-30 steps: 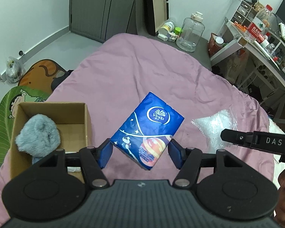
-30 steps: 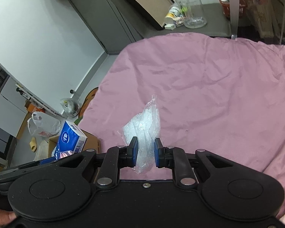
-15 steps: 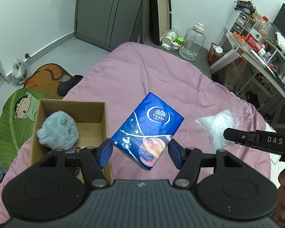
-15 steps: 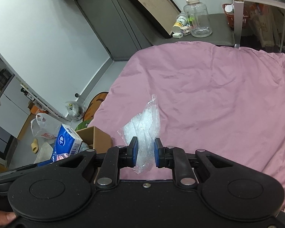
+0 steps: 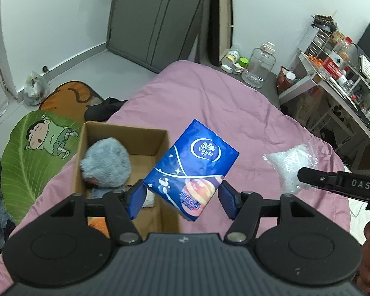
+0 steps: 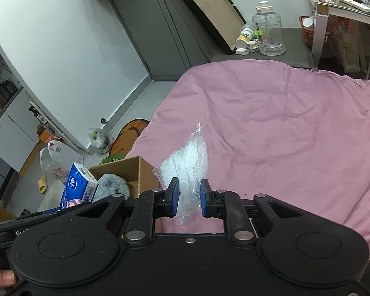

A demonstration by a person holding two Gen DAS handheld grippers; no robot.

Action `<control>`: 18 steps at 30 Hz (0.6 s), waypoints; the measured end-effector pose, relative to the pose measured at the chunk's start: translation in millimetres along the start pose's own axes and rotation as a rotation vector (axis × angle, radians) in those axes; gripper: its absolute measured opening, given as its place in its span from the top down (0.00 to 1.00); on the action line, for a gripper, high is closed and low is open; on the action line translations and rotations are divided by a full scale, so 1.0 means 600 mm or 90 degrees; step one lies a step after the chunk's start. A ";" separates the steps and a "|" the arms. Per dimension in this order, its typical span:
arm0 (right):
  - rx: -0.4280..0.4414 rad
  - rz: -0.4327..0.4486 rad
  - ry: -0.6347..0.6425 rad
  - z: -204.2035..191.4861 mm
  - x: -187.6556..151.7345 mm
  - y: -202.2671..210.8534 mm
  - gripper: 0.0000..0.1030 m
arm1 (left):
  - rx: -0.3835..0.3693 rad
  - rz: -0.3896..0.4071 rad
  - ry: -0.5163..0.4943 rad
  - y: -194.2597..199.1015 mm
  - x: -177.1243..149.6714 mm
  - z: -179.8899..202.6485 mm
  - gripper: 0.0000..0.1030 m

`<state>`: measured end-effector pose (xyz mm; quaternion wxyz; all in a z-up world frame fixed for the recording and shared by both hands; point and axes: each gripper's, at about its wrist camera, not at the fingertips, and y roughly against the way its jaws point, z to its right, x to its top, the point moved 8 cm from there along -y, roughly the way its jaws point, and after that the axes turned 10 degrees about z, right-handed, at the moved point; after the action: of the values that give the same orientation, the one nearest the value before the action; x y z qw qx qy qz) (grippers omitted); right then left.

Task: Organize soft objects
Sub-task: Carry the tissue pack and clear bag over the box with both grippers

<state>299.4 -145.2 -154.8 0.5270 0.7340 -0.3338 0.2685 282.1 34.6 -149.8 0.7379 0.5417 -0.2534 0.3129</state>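
I see the pink bedspread (image 6: 283,128) lying broad and bare toward 12 o'clock. The open brown cardboard box (image 5: 125,133) sits by its 9 o'clock edge. My left gripper (image 5: 182,198) clamps the blue rectangular tissue pack (image 5: 192,167) beside the box's rim; my right gripper (image 6: 188,201) pinches the clear crinkled plastic bag (image 6: 187,162).

Ahead of me the pink bedspread (image 5: 209,103) lies rumpled. Past its far end I see a clear water jug (image 5: 258,67) on the grey floor, near a leaning board (image 5: 220,22). Off the bed's side lies a leaf-shaped cartoon rug (image 5: 34,145).
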 end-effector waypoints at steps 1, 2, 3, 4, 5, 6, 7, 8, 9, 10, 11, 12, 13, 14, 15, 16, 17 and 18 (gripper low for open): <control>0.001 0.000 0.002 -0.005 -0.002 -0.001 0.83 | 0.002 -0.001 0.002 0.002 -0.001 -0.007 0.40; 0.003 -0.001 0.004 -0.010 -0.005 -0.002 0.83 | 0.004 -0.002 0.004 0.003 -0.004 -0.014 0.40; 0.004 -0.003 0.005 -0.014 -0.008 -0.003 0.83 | 0.007 -0.003 0.007 0.004 -0.005 -0.020 0.40; 0.007 -0.005 0.006 -0.019 -0.010 -0.006 0.83 | 0.009 -0.004 0.010 0.004 -0.007 -0.027 0.39; 0.012 -0.008 0.005 -0.025 -0.011 -0.007 0.83 | 0.011 -0.005 0.013 0.004 -0.008 -0.034 0.39; 0.014 -0.009 0.007 -0.032 -0.013 -0.008 0.83 | 0.013 -0.006 0.016 0.004 -0.010 -0.040 0.39; 0.016 -0.011 0.012 -0.039 -0.014 -0.010 0.83 | 0.014 -0.007 0.019 0.004 -0.011 -0.045 0.39; 0.018 -0.011 0.018 -0.046 -0.014 -0.012 0.83 | 0.015 -0.009 0.023 0.004 -0.013 -0.051 0.40; 0.020 -0.011 0.022 -0.052 -0.014 -0.011 0.83 | 0.016 -0.012 0.026 0.003 -0.015 -0.055 0.39; 0.024 -0.011 0.025 -0.058 -0.014 -0.013 0.83 | 0.016 -0.014 0.028 0.001 -0.018 -0.059 0.39; 0.027 -0.011 0.028 -0.065 -0.014 -0.014 0.83 | 0.018 -0.018 0.030 -0.001 -0.020 -0.064 0.39; 0.028 -0.011 0.030 -0.068 -0.014 -0.016 0.83 | 0.020 -0.021 0.033 -0.003 -0.023 -0.068 0.39; 0.030 -0.012 0.033 -0.073 -0.014 -0.018 0.83 | 0.021 -0.024 0.034 -0.004 -0.026 -0.071 0.39; 0.031 -0.013 0.034 -0.077 -0.014 -0.021 0.83 | 0.022 -0.029 0.036 -0.006 -0.029 -0.077 0.39; 0.033 -0.015 0.035 -0.081 -0.015 -0.023 0.83 | 0.023 -0.032 0.038 -0.009 -0.032 -0.080 0.39; 0.034 -0.016 0.037 -0.084 -0.016 -0.026 0.83 | 0.024 -0.036 0.039 -0.011 -0.035 -0.083 0.39; 0.036 -0.018 0.038 -0.088 -0.018 -0.029 0.83 | 0.025 -0.040 0.040 -0.014 -0.037 -0.085 0.39; 0.037 -0.020 0.039 -0.091 -0.019 -0.030 0.83 | 0.025 -0.043 0.041 -0.016 -0.040 -0.087 0.39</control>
<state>304.1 -87.0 -157.8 0.5196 0.7457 -0.2977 0.2922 275.1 78.1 -187.9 0.7449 0.5542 -0.2048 0.3098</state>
